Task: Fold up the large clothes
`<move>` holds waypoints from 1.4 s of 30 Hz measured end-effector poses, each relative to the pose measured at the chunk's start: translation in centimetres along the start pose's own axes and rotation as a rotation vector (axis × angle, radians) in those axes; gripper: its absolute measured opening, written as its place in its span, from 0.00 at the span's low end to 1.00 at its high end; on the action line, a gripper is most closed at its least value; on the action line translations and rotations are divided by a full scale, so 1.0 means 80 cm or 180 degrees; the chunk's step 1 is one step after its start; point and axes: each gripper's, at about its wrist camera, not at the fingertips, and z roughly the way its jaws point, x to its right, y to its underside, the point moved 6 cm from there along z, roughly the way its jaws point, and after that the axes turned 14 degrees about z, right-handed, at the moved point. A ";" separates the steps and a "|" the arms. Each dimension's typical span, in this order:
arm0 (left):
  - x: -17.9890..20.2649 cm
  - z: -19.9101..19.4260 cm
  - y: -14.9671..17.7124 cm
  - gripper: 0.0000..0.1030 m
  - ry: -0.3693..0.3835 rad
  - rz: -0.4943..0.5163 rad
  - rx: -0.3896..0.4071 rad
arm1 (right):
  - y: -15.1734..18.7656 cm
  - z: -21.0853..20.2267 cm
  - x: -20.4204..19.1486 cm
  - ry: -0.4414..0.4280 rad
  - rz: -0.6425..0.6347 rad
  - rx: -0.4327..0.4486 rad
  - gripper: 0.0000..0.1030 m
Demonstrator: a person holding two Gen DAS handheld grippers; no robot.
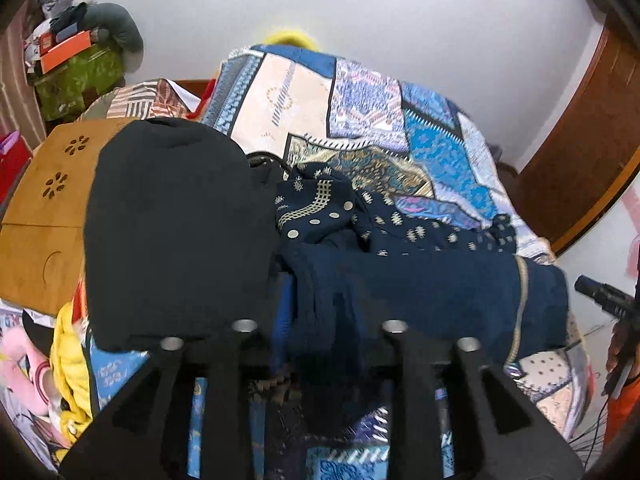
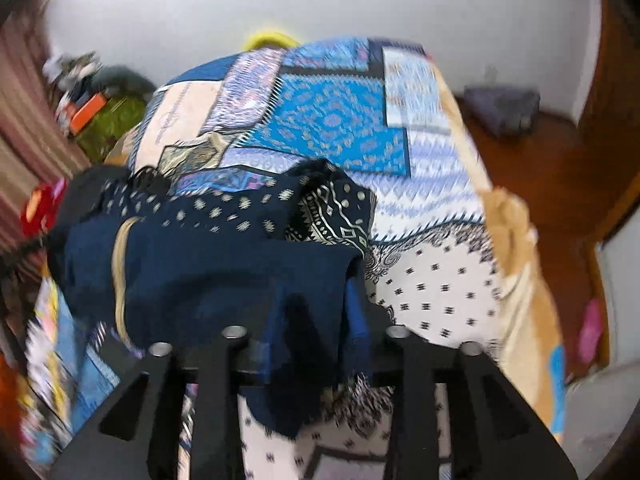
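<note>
A large dark navy garment (image 1: pixel 424 292) with a gold stripe and a white-dotted printed part (image 1: pixel 320 208) lies bunched on the patchwork bedspread (image 1: pixel 360 112). My left gripper (image 1: pixel 320 320) is shut on the navy garment's edge, cloth draping over the jaws. My right gripper (image 2: pixel 316 320) is shut on the same garment (image 2: pixel 224 272) at its other end, holding it lifted; a fold hangs down between the fingers. The right gripper also shows at the right edge of the left wrist view (image 1: pixel 604 296).
A black garment pile (image 1: pixel 176 232) sits left of the navy one. A wooden folding table (image 1: pixel 44 216) stands at the bed's left. Clutter and a green box (image 1: pixel 76 80) sit at back left. Wooden floor and a grey cushion (image 2: pixel 504 108) lie right of the bed.
</note>
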 end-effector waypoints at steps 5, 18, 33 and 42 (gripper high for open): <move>-0.001 -0.032 0.021 0.48 -0.0136 0.0085 0.0137 | 0.029 -0.024 -0.009 -0.0053 -0.0130 0.0070 0.41; 0.015 0.029 0.103 0.49 0.0335 -0.0256 -0.0376 | 0.087 0.008 0.001 -0.0207 0.0402 -0.0387 0.41; 0.015 0.034 0.106 0.10 0.0507 -0.0579 -0.0384 | 0.084 0.019 -0.013 -0.0409 0.0597 -0.0254 0.08; 0.040 -0.004 0.099 0.03 0.0720 -0.0345 -0.0297 | 0.068 -0.031 -0.046 -0.0700 0.0374 -0.0117 0.05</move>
